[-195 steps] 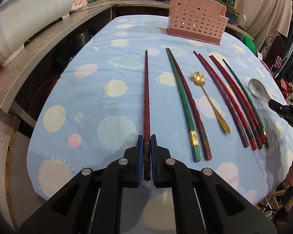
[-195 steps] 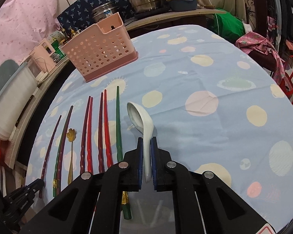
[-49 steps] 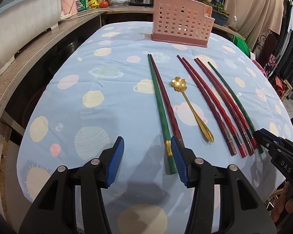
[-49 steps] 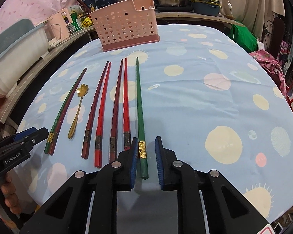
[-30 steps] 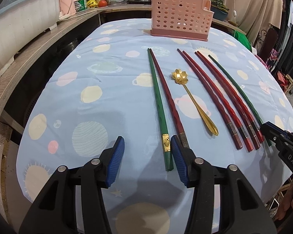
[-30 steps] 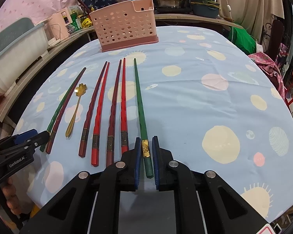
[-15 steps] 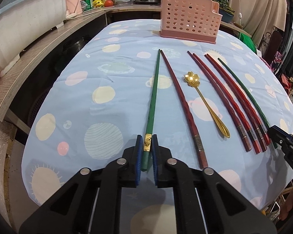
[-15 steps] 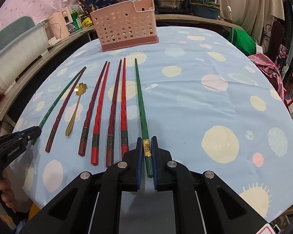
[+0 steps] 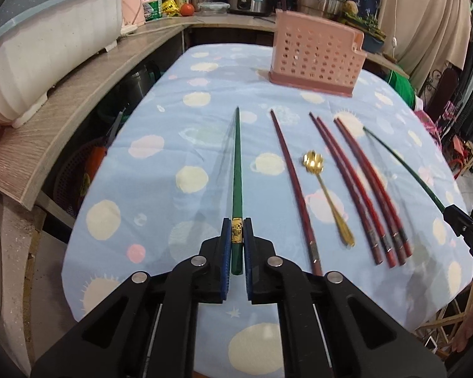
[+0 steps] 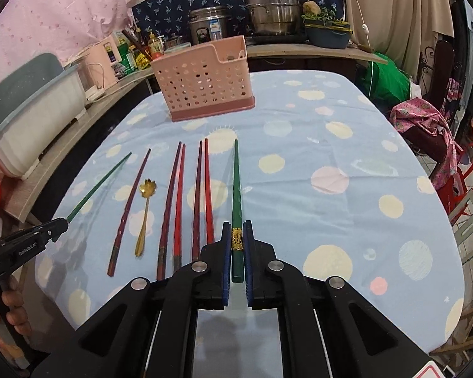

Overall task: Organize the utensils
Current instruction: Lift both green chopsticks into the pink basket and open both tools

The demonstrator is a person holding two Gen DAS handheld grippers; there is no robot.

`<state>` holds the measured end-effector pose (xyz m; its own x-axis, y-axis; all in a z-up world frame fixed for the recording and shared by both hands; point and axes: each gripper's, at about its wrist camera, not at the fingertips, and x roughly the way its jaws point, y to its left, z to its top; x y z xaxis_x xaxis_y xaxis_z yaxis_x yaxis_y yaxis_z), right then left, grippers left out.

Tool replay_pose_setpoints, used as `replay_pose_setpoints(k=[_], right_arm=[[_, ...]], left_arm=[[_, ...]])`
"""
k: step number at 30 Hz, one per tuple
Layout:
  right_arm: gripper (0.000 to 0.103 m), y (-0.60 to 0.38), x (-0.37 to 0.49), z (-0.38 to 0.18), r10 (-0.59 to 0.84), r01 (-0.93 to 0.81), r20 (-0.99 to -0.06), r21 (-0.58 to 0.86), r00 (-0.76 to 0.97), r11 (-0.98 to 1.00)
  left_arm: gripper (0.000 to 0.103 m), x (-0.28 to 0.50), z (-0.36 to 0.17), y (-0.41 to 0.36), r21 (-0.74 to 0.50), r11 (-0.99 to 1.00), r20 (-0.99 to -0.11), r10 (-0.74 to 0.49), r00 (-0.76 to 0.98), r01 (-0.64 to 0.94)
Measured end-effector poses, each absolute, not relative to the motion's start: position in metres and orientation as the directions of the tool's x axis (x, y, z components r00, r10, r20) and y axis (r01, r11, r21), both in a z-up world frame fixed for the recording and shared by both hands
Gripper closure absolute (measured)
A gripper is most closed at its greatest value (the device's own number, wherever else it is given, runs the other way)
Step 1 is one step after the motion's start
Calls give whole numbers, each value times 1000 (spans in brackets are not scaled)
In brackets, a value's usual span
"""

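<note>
Closest to me, my left tongs (image 9: 235, 245) are clamped on the butt of one green chopstick (image 9: 237, 170), just behind its gold band, and my right tongs (image 10: 236, 245) are pinched the same way on the other green chopstick (image 10: 236, 186). Each stick runs straight out from its tongs, long axis pointing away from me with the thin tip leading, and both look lifted clear of the desk (image 10: 331, 145), to judge by the shadows beneath them. Between the two lie five red chopsticks (image 10: 179, 195) and a gold spoon (image 10: 145, 208), all flat on the cloth and lined up the same way. Beyond the tips, at the far end of the desk, stands the pink basket (image 10: 205, 85), upright with its open top facing up. I judge the basket sits nearly dead ahead of both sticks, a little nearer the right hand's line, so each stick must tip from lying forward to pointing down before it drops in.
</note>
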<state>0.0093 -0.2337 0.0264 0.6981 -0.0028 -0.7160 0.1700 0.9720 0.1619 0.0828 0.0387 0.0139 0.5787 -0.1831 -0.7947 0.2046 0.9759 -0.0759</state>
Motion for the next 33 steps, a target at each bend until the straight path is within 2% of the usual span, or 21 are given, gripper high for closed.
replay_pose_setpoints(k=[9, 17, 25, 33], right_arm=[[96, -257, 26, 89, 8, 167, -637, 215, 771, 962], [96, -281, 63, 133, -9, 167, -577, 223, 817, 960], [96, -297, 103, 164, 9, 158, -541, 263, 841, 952], [96, -300, 144, 211, 63, 93, -449, 317, 891, 944]], left_arm=[[96, 108, 89, 38, -82, 975, -726, -199, 658, 205], [96, 160, 155, 30, -122, 973, -668, -228, 709, 198], [96, 201, 204, 12, -154, 961, -610, -275, 743, 229], [96, 228, 252, -14, -181, 942, -525, -336, 782, 283]])
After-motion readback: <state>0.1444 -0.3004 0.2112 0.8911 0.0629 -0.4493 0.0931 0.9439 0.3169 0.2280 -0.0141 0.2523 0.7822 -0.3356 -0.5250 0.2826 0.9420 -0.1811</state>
